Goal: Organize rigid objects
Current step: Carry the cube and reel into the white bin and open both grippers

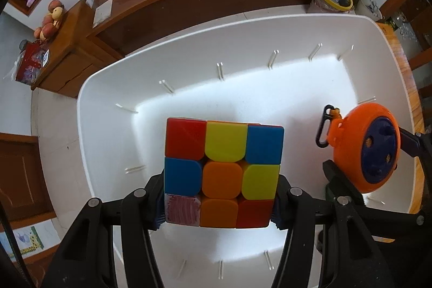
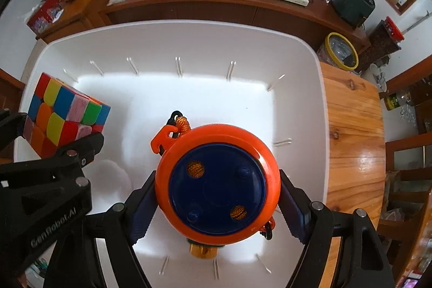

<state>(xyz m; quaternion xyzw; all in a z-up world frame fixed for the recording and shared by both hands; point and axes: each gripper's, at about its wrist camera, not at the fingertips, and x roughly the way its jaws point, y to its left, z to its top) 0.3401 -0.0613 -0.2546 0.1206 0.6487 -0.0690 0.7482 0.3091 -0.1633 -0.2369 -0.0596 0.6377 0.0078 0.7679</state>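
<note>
Clamped between the left gripper's (image 1: 217, 203) pads, a colour cube (image 1: 222, 173) hangs over the white bin (image 1: 108, 109) with its edges short of the 9 o'clock wall. Toward 3 o'clock, the right gripper (image 2: 217, 203) squeezes an orange reel (image 2: 217, 184) above the bin's middle, apart from the cube. Bare white floor spreads toward 12 o'clock; the wooden tabletop (image 2: 353, 131) borders the right rim.

Support: wooden table (image 2: 353, 131) (glossy, knotty planks), showing at right.
On it: big white bin (image 2: 189, 39), taking up centre & left.
</note>
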